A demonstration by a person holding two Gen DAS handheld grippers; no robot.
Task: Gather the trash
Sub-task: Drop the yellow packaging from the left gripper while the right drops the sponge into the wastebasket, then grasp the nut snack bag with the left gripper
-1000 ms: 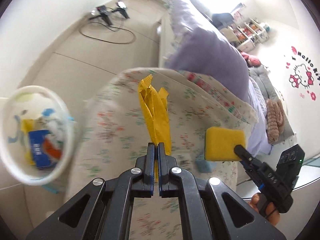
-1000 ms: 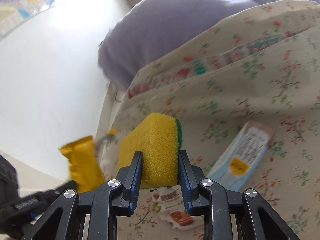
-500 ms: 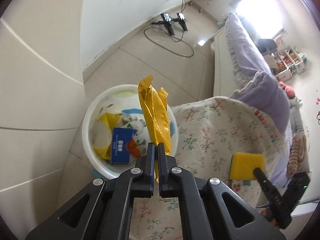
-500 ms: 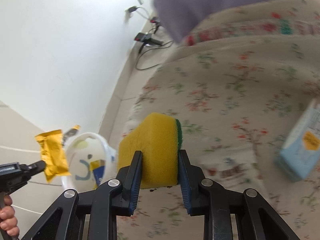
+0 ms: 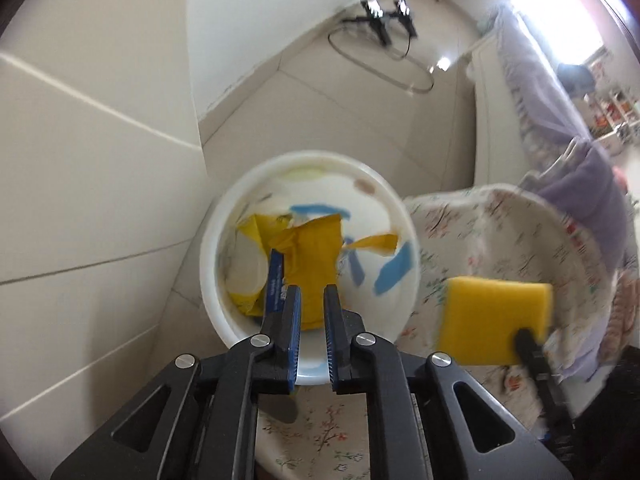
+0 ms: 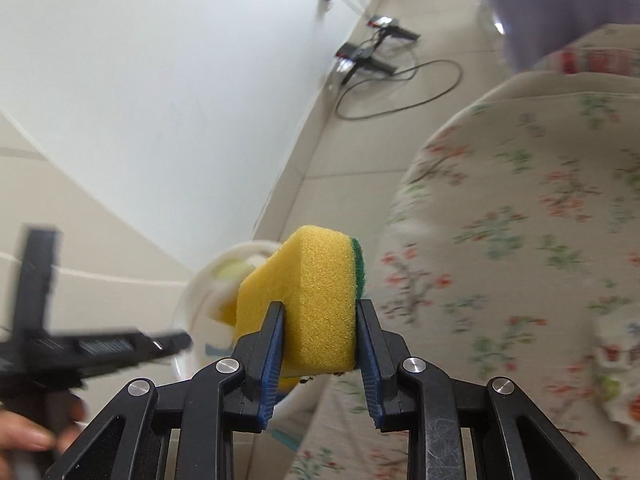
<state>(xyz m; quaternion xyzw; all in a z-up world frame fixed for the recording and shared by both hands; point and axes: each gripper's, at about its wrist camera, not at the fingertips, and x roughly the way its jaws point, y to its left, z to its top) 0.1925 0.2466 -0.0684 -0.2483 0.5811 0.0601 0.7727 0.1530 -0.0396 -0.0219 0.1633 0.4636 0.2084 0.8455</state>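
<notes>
Two grippers work over a white bucket [image 5: 224,216] on the floor beside the flowered bedspread [image 5: 480,220]. Left gripper [image 5: 311,300] hangs above the bucket with its jaws parted, so the yellow wrapper [image 5: 316,248] lies among the trash inside. Right gripper [image 6: 320,320] pinches a yellow sponge [image 6: 312,288] near the rim, likely next to drop.

place: home bedroom | evidence: bed [image 5: 552,92] with purple bedding; floral quilt [image 6: 520,240]; tiled floor [image 5: 320,112]; white wall [image 6: 160,80]; cluttered shelves [image 5: 612,112] by bright window
</notes>
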